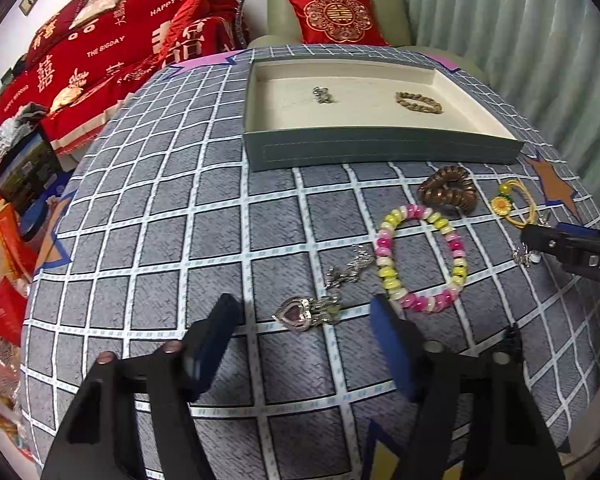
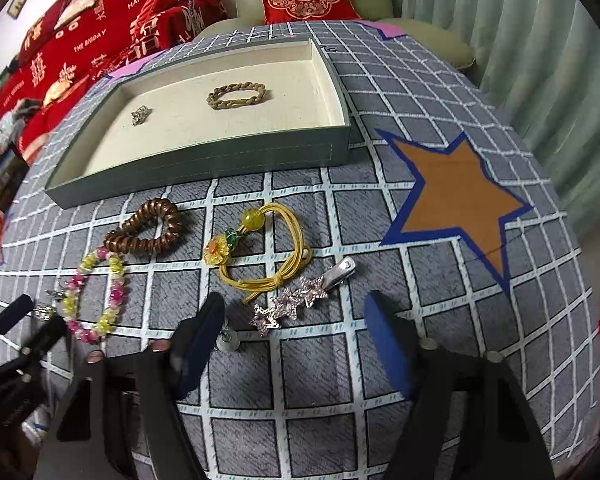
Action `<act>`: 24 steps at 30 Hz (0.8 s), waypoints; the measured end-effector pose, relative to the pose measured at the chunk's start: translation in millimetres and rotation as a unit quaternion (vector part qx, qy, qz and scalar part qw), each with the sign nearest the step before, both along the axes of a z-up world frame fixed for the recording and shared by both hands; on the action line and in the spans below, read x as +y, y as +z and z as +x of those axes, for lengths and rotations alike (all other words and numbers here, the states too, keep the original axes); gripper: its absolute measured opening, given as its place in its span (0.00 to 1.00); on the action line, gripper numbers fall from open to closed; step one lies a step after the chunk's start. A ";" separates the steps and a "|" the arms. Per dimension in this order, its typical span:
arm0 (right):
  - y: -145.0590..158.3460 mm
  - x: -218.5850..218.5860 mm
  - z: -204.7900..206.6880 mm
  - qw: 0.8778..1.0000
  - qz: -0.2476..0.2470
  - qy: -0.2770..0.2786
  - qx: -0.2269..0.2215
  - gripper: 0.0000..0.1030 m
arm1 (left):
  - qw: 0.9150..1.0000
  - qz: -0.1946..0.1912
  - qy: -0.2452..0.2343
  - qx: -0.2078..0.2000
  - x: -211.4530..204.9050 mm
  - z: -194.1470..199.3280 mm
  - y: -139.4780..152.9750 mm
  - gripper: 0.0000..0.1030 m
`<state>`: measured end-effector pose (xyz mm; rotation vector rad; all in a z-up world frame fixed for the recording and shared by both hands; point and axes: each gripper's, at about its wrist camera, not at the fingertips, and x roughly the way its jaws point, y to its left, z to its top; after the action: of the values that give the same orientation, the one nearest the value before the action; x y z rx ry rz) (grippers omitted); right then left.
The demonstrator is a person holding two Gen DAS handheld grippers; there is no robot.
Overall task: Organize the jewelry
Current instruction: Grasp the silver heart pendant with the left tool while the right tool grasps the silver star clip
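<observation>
A grey-green tray (image 1: 380, 148) (image 2: 204, 168) with a cream lining holds a braided olive bracelet (image 1: 419, 103) (image 2: 237, 95) and a small silver piece (image 1: 323, 95) (image 2: 141, 114). On the cloth in front lie a pink and yellow bead bracelet (image 1: 420, 258) (image 2: 96, 292), a brown spiral hair tie (image 1: 449, 189) (image 2: 146, 226), a yellow cord hair tie with a flower (image 1: 516, 202) (image 2: 260, 252), a star hair clip (image 2: 300, 298), a silver heart pendant (image 1: 306, 314) and a silver chain (image 1: 348, 270). My left gripper (image 1: 306, 340) is open just before the pendant. My right gripper (image 2: 294, 330) is open over the star clip.
The round table has a grey checked cloth (image 1: 180, 240) with an orange star patch (image 2: 456, 196). Behind it stand a pale armchair with a red cushion (image 1: 334, 16) and a red-covered sofa (image 1: 100, 48). Curtains (image 2: 520, 40) hang on the right. Boxes and bags (image 1: 8, 208) lie at the left.
</observation>
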<state>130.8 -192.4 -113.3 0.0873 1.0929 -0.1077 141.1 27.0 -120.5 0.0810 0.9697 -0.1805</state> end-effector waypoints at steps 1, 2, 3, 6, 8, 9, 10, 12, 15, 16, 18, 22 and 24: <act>0.0 0.6 -0.5 1.000 -0.009 0.000 -0.001 0.53 | 1.000 -0.002 -0.004 -0.002 -1.3 -0.5 0.8 0.60; 0.6 0.0 -1.1 1.000 -0.015 -0.001 -0.002 0.42 | 1.000 -0.002 -0.007 -0.003 -2.1 -1.5 1.7 0.55; 2.1 -1.7 -1.5 1.000 -0.017 -0.002 -0.004 0.39 | 1.000 -0.002 -0.011 -0.004 -3.4 -2.3 2.4 0.44; 3.8 -10.5 -4.6 1.000 -0.006 -0.007 -0.006 0.38 | 1.000 -0.001 -0.016 -0.005 -5.7 -3.3 3.2 0.41; 4.6 -16.1 -8.5 1.000 0.007 -0.007 -0.011 0.38 | 1.000 -0.005 -0.012 -0.006 -4.4 -5.2 3.5 0.41; 4.9 -18.3 -10.6 1.000 0.012 -0.006 -0.011 0.38 | 1.000 -0.008 -0.009 -0.005 -2.7 -6.5 3.8 0.41; 5.7 -21.1 -13.2 1.000 0.019 -0.004 -0.013 0.38 | 1.000 -0.014 -0.005 -0.005 -1.0 -8.1 4.5 0.41; 8.4 -26.1 -20.1 0.999 0.035 0.001 -0.018 0.38 | 1.000 -0.022 0.001 -0.005 2.2 -11.4 6.2 0.40; 14.7 -33.2 -30.2 0.998 0.052 0.005 -0.029 0.38 | 0.999 -0.031 0.002 -0.006 4.6 -17.1 11.2 0.20; 16.0 -34.3 -32.1 0.998 0.056 0.005 -0.031 0.38 | 0.999 -0.034 0.001 -0.006 5.0 -18.2 13.2 0.20; 19.8 -38.7 -37.3 0.997 0.065 0.005 -0.035 0.38 | 0.999 -0.037 0.001 -0.010 5.5 -19.9 16.6 0.20; 27.0 -46.4 -46.5 0.996 0.074 0.003 -0.042 0.38 | 0.999 -0.040 0.003 -0.013 7.6 -21.9 19.5 0.20; 29.4 -48.9 -49.6 0.996 0.076 0.001 -0.045 0.38 | 0.999 -0.044 0.006 -0.011 10.2 -22.5 20.7 0.20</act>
<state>81.2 -241.3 -83.9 0.2248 1.0105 -0.0184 118.6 37.2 -99.8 -0.0034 0.9384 -0.2097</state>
